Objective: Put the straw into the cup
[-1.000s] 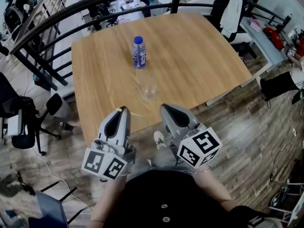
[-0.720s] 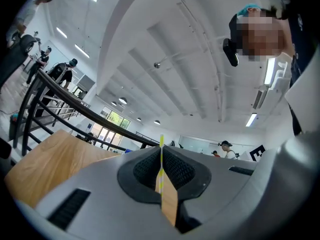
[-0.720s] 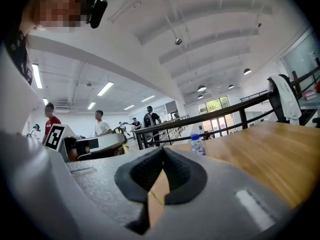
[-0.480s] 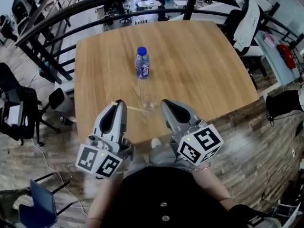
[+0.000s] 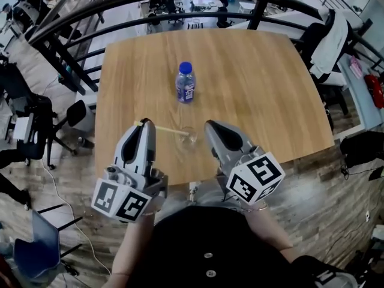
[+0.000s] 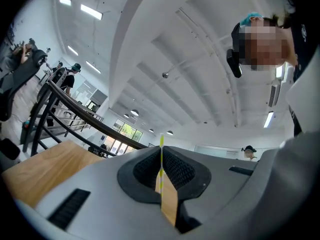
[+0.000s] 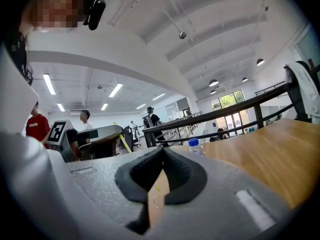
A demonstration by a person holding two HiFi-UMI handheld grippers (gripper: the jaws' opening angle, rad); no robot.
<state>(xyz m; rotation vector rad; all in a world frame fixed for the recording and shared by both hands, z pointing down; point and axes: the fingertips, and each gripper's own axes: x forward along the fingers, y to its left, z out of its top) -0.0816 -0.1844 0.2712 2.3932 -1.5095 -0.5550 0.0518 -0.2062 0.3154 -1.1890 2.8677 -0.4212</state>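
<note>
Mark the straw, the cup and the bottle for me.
straw (image 5: 165, 129): head view, middle of its length.
cup (image 5: 189, 139): head view, its clear wall.
bottle (image 5: 186, 90): head view, its label.

Matt wood-grain table (image 5: 252, 89); clear glossy cup (image 5: 188, 138); plastic bottle (image 5: 186, 86).

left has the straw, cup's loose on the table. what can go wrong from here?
1. The left gripper pinches the straw near one end, so the long free length lies almost flat. It may hit the side of the cup rather than enter its mouth.
2. The cup is clear, looks light, and nothing holds it: the right gripper is shut beside it. A push from the straw could tip or slide it.
</note>
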